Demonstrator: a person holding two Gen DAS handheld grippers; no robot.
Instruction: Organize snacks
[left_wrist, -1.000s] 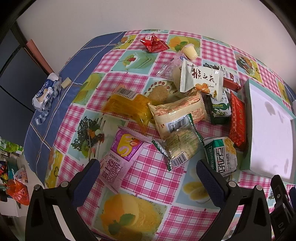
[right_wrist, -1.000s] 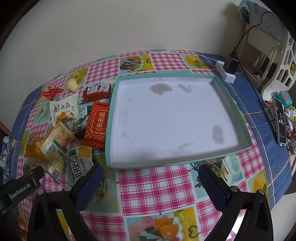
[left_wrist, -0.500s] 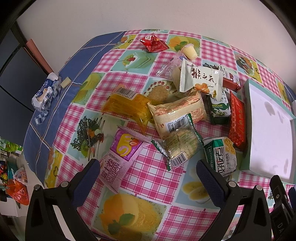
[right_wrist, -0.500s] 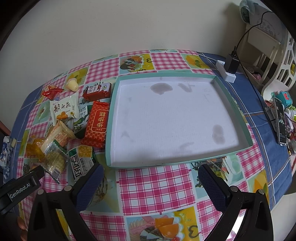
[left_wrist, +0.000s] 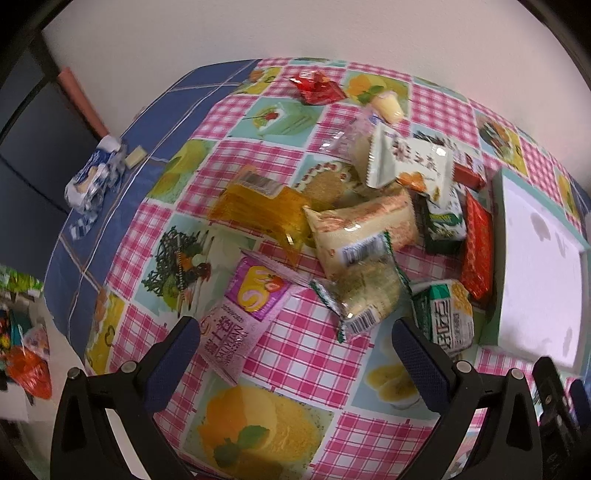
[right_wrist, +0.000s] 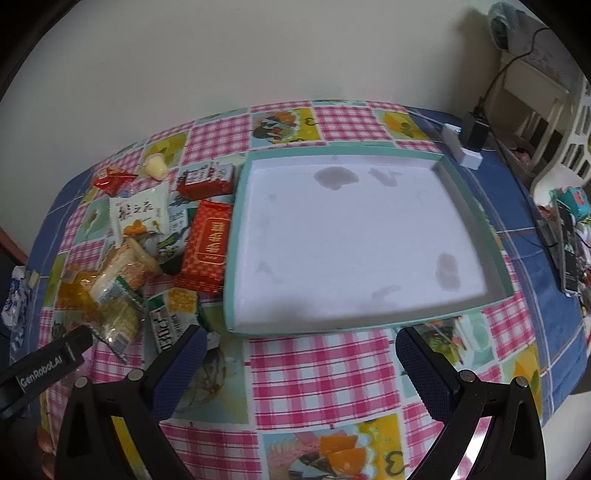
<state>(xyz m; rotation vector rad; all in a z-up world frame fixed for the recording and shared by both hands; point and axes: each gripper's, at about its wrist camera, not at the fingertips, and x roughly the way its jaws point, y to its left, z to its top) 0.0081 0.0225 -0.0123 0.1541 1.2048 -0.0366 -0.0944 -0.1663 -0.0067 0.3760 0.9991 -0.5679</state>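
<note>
A heap of snack packets lies on the chequered tablecloth. In the left wrist view I see a pink roll-cake packet (left_wrist: 243, 314), a green-edged cracker packet (left_wrist: 365, 291), an orange packet (left_wrist: 258, 206), a beige biscuit packet (left_wrist: 362, 225) and a green-white packet (left_wrist: 447, 317). My left gripper (left_wrist: 295, 350) is open and empty just short of the pink packet. The white tray with a teal rim (right_wrist: 476, 206) holds nothing. My right gripper (right_wrist: 295, 362) is open and empty in front of the tray's near edge. A red packet (right_wrist: 207, 247) lies against the tray's left wall.
A jelly cup (left_wrist: 388, 105) and a small red packet (left_wrist: 317, 88) lie at the far side of the table. A blue-white wrapper (left_wrist: 92, 177) lies at the table's left edge. A charger and cable (right_wrist: 469, 140) sit behind the tray; a phone (right_wrist: 565, 254) lies at the right.
My left gripper has moved slightly forward and lower toward the snack heap, with some blur. My right gripper has edged a little closer to the tray. Both stay open.
</note>
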